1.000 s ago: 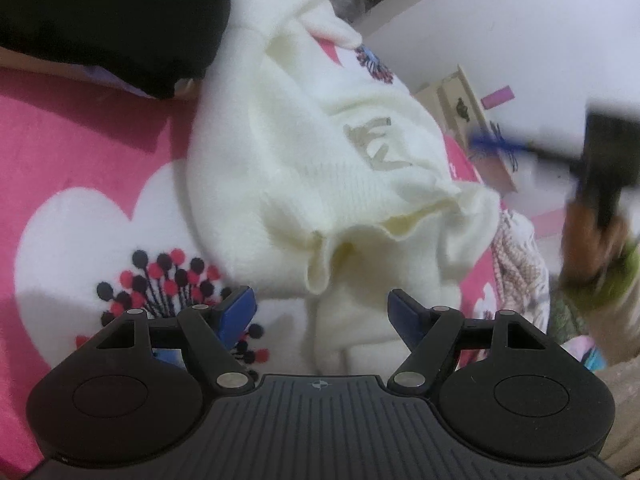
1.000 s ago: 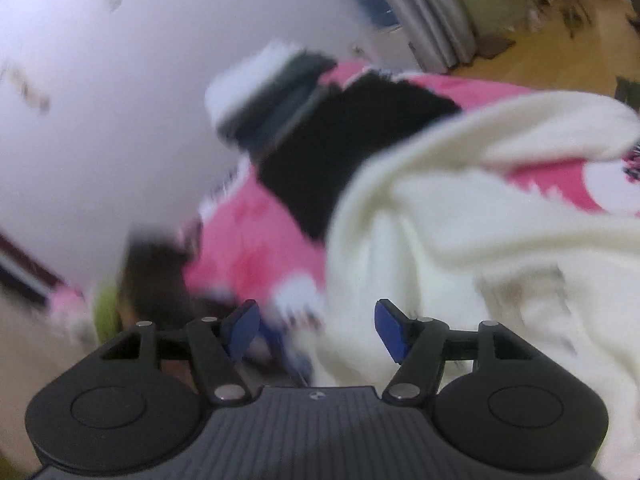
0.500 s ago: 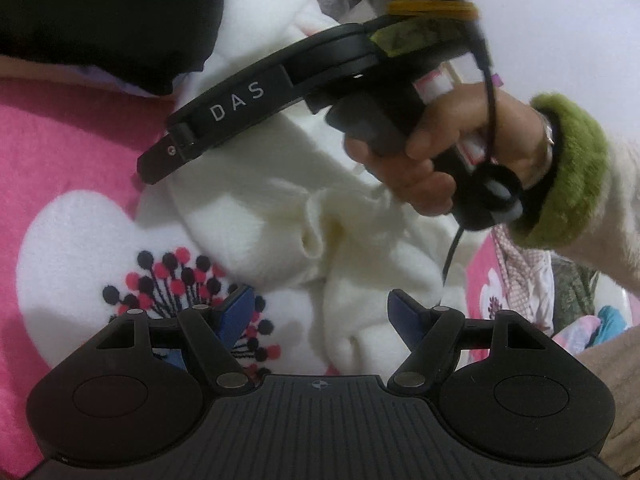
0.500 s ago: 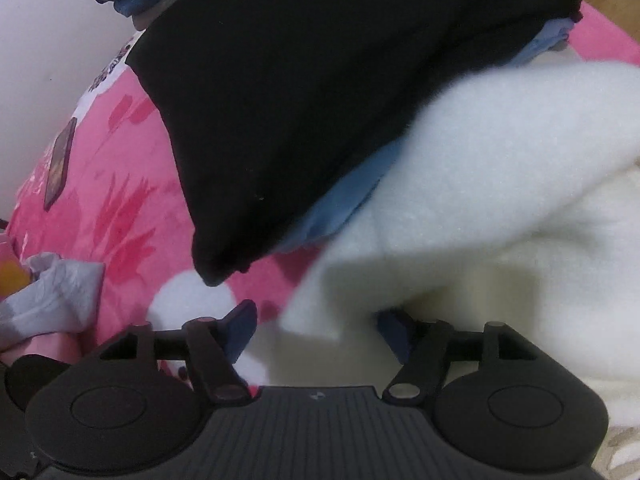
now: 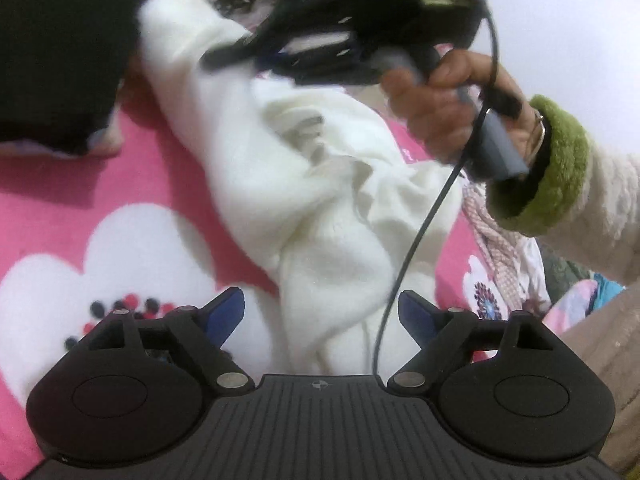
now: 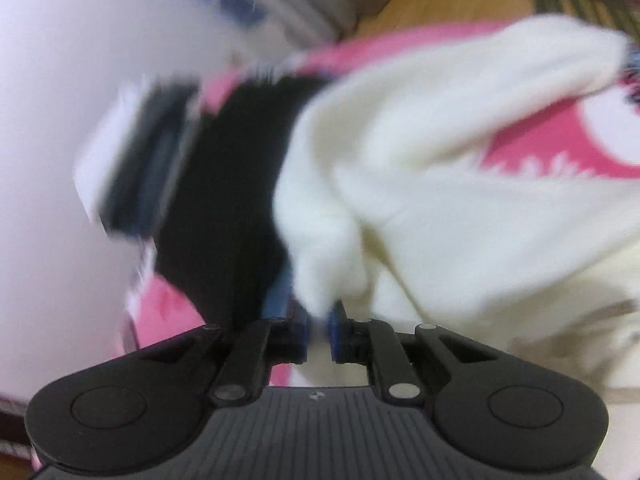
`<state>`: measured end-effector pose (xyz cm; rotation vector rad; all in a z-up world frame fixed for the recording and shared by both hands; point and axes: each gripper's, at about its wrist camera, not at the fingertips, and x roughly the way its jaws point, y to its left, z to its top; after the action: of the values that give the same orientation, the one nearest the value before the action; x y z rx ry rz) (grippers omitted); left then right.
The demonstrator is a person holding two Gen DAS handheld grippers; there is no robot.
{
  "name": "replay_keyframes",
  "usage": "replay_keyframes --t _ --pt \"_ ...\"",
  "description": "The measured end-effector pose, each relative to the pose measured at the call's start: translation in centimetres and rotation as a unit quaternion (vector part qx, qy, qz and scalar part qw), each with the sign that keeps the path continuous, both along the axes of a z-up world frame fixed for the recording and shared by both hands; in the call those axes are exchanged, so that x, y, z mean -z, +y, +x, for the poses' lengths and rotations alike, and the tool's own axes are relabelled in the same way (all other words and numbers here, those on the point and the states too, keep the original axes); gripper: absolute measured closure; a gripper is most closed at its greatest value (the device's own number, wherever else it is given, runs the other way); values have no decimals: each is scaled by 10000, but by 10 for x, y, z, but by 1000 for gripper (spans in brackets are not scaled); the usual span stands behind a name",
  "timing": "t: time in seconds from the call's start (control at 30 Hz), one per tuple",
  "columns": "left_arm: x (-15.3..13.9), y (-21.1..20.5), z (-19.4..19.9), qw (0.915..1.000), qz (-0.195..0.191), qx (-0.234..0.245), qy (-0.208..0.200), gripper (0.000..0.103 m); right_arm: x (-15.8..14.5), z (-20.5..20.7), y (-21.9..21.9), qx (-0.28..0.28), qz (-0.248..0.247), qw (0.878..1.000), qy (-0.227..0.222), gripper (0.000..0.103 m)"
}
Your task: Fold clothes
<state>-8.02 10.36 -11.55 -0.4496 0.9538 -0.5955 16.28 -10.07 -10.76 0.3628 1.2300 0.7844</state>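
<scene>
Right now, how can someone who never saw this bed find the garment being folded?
On the pink blanket with white hearts, beside a black folded pile, lies the cream knit sweater. It is the only pale, crumpled garment, pinched in the right gripper.

**Materials and finishes**

White sweater (image 5: 304, 184): soft fuzzy knit cloth, matt. Pink blanket (image 5: 168, 176): plush fleece. Black garment (image 5: 60, 52) at 10 o'clock: smooth matt cloth. Left gripper (image 5: 320, 312): matt ribbed black plastic, metal rivets. Sleeve cuff (image 5: 560, 168): green fleece.
</scene>
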Motion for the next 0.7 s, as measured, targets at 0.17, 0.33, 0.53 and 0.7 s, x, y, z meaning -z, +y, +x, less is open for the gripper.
replay_keyframes --t 0.17,0.33,0.53,0.7 --pt "-4 -25 12 9991 238 223 -254 17 -11 14 -64 792 337 9961 -166 91" --pt "7 -62 25 9958 714 494 -293 17 -1 9 -97 1304 263 9909 -203 91" --pt "15 -83 34 9935 1013 444 -276 23 12 14 -126 1224 353 9919 26 91" --pt "18 -71 34 9925 1193 247 -106 42 11 19 -105 417 342 9984 191 57"
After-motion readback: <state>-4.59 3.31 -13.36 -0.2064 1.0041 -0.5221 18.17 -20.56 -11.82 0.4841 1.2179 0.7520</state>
